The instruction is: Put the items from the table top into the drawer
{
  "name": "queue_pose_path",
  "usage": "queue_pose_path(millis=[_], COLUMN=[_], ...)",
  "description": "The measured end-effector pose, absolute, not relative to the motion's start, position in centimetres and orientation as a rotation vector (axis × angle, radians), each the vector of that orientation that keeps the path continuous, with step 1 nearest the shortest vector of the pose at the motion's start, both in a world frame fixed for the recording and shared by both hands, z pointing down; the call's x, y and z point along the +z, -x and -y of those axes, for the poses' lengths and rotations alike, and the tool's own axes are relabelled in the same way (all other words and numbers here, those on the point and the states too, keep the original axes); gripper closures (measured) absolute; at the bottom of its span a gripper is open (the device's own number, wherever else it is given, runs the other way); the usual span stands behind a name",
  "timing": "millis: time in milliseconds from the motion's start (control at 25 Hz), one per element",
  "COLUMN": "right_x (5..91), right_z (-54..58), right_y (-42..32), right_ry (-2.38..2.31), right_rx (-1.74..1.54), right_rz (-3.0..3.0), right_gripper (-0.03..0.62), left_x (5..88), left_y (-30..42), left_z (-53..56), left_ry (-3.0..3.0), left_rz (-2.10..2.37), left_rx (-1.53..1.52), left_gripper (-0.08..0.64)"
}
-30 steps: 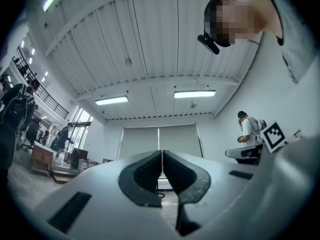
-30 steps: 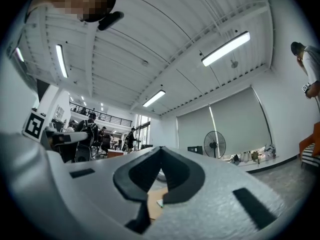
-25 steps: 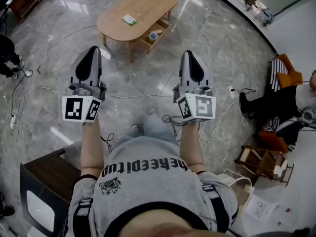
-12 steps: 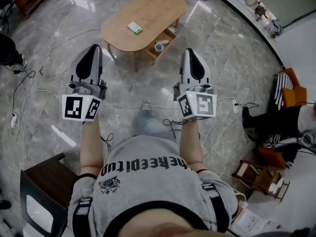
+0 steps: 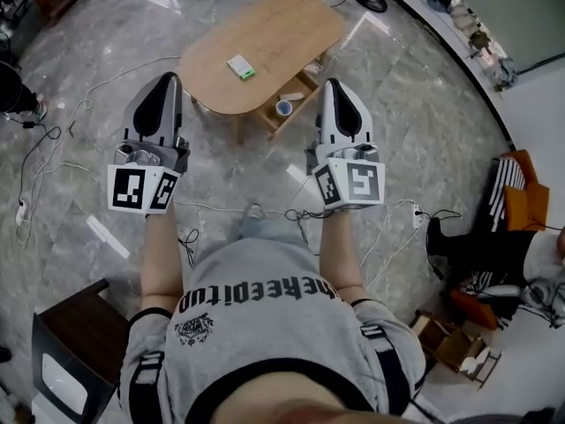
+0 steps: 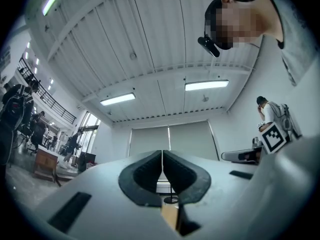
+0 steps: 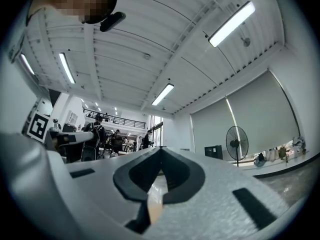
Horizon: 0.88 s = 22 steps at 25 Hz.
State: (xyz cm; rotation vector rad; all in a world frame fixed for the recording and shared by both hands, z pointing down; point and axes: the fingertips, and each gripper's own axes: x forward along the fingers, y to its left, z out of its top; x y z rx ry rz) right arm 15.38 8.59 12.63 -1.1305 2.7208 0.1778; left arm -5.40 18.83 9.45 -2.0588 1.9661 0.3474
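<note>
Wooden and oval, the low tabletop (image 5: 282, 25) stands on a glossy grey marble floor (image 5: 424, 104) ahead of a person in a grey printed shirt (image 5: 265, 325), seen from above with both forearms held out. A small white-and-green packet (image 5: 241, 67) lies flat near the middle of the tabletop, well apart from both tools. Under the near edge of the tabletop a lower wooden compartment (image 5: 300, 85) juts out, and a blue-and-white cup (image 5: 283, 108) stands upright in it. The left tongs (image 5: 163, 82) hang over the floor just short of the tabletop's near-left leg, their dark pads pressed together with nothing between them. The right tongs (image 5: 340, 88) hover to the right of the compartment, likewise closed and empty. Both point slightly upward, toward a white ribbed ceiling with strip lights. Thin cables (image 5: 221, 208) trail across the floor beneath the arms, and a standing fan (image 7: 236, 143) shows by the far wall
</note>
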Motion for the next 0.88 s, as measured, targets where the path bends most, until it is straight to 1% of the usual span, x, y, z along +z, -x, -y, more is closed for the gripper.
queue_pose_path(millis=[320, 560, 880], right_x=[14.0, 15.1, 15.3], right_z=[-4.1, -1.4, 4.7], right_y=[-14.2, -11.7, -7.2], right_ry=[1.092, 1.102, 1.182], right_rx=[0.142, 0.126, 0.127], right_rz=[-2.756, -2.768, -2.741], right_gripper=[0.589, 0.588, 0.589], left_x=[9.8, 10.8, 11.0], left_y=[6.3, 9.2, 14.1], left_z=[-14.5, -11.5, -4.4], left_ry=[2.042, 2.051, 2.114], left_rz=[-1.986, -2.002, -1.94], left_rx=[0.325, 0.331, 0.354], left_gripper=[0.549, 0.549, 0.549])
